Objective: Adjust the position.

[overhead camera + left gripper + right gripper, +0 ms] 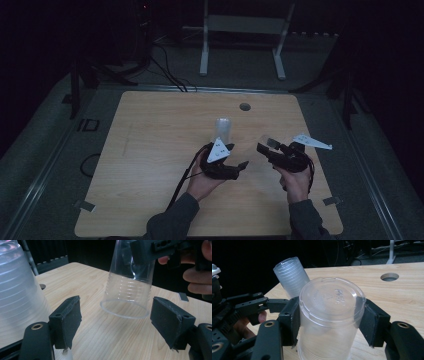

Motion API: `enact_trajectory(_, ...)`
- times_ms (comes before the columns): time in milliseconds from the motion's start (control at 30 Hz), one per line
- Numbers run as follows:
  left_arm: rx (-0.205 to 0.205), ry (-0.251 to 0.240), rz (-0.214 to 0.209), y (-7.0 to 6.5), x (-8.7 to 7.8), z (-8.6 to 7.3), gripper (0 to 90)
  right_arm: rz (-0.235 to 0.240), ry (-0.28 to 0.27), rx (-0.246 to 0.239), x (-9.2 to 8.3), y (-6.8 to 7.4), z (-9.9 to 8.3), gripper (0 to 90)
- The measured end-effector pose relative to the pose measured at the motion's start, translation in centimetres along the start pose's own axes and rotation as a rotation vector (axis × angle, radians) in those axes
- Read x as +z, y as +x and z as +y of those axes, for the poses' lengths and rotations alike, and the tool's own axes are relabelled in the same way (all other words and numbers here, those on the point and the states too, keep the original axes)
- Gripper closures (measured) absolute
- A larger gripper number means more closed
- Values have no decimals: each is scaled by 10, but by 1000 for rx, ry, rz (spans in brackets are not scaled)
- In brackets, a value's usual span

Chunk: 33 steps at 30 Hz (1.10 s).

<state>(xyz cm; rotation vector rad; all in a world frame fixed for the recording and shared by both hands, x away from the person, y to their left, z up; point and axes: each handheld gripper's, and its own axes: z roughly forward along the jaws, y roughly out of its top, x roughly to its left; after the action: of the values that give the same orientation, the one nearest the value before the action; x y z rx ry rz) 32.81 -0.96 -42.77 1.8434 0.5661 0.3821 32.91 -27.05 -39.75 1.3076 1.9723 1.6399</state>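
Clear cup [329, 315] between right fingers [290, 320]

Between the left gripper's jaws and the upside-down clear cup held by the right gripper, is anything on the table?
No. In the left gripper view, only bare wooden table lies between the left gripper and the clear cup.

The stack of cups [223, 129] stands upside down on the table [150, 150] near its middle, directly behind the left gripper [239, 169]. To the right of the stack, the single cup [328, 315] sits mouth-down between the pads of the right gripper [263, 148], its rim apparently clear of the tabletop, though the high view is too dim to confirm this. The round hole [244, 106] lies in the tabletop behind both cups, towards the far edge.
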Motion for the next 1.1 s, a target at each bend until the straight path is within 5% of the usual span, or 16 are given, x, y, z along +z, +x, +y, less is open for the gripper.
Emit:
enact_trajectory(867,6,-21,-24,-5,10,6,203,42,5,62,5,3,-6,399)
enact_trajectory(1100,8,-22,-28,-7,15,6,200,81,-11,110,4,0,-6,399)
